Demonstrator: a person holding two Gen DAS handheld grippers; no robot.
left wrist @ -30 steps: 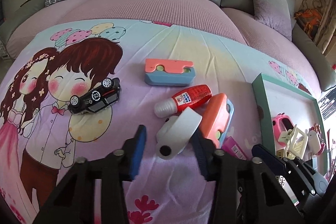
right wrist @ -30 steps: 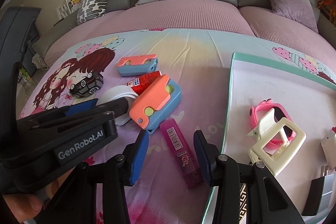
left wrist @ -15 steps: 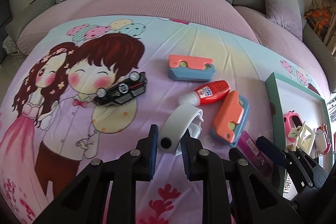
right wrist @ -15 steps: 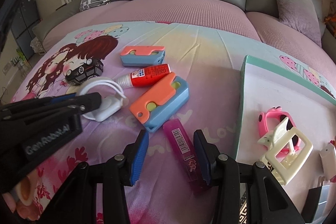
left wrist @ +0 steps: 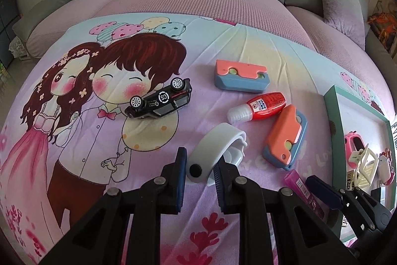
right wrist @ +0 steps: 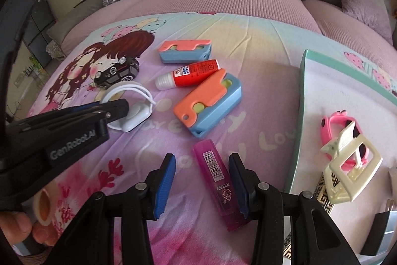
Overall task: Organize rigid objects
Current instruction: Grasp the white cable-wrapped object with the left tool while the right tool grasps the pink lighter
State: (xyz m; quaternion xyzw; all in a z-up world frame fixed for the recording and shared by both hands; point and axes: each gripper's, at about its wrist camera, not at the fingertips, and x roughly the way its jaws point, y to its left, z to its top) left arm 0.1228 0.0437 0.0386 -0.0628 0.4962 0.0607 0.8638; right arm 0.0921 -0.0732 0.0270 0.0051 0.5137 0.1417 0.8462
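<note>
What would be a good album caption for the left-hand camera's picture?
Left gripper closing on a white strap-like gadget on a cartoon bedsheet, among a toy car and a red bottle.

we are seeing a white strap point(left wrist: 218, 145), a black toy car point(left wrist: 161, 101), a red glue bottle point(left wrist: 265, 107), a magenta case point(right wrist: 218, 178) and a cartoon-print sheet point(left wrist: 74, 116).

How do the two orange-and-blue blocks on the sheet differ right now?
The far block lies level across the view, clear of the red bottle; the near block lies on a slant, its upper end against that bottle. The far block's orange top has a stepped notch showing two green dots; the near block's has a hole in its lower corner. Both are orange over blue and lie outside the tray.
</note>
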